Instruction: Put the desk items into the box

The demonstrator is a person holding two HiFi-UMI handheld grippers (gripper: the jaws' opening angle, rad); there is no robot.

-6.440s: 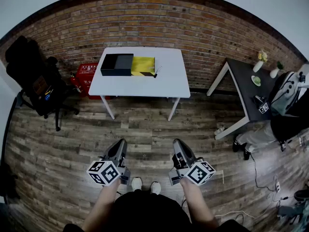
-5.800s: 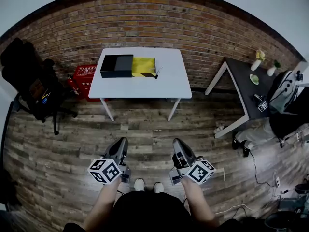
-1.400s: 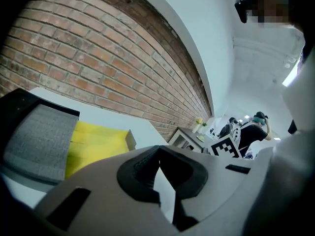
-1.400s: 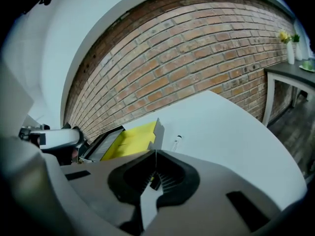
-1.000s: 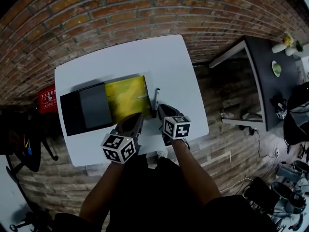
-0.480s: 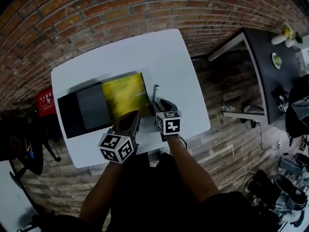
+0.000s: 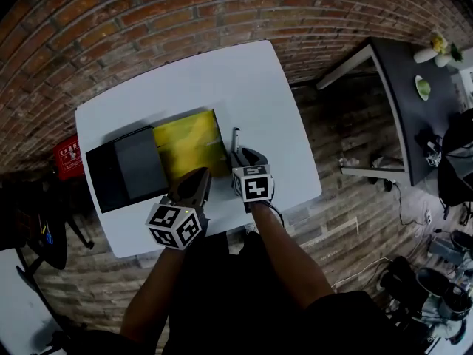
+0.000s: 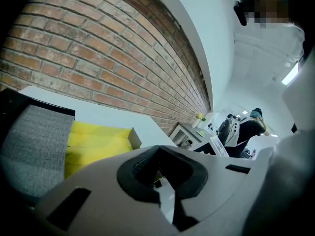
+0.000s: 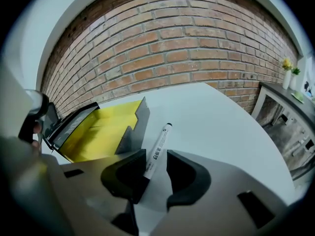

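A white marker with a black cap (image 9: 158, 149) lies on the white table (image 7: 259, 87), just right of the box and pointing away from me. My right gripper (image 9: 155, 173) is open around its near end; its jaws have just been opening, and the pads do not press the marker (image 7: 235, 138). The box has a yellow inside (image 7: 191, 143) and a black lid with grey foam (image 7: 126, 168) folded out to the left. In the head view the right gripper (image 7: 247, 154) tilts down at the box's right corner. My left gripper (image 7: 199, 177) is shut and empty at the box's front edge, facing the yellow inside (image 8: 93, 141).
A red crate (image 7: 65, 156) sits on the floor left of the table under the brick wall. A black side table (image 7: 414, 72) with small vases stands at the right. A person (image 8: 246, 127) is by it in the background. A dark office chair (image 7: 29, 228) is far left.
Seconds ago I stood well back from the table. Over the last second the right gripper has edged left and forward over the marker's near end and rolled. The left gripper has stayed put.
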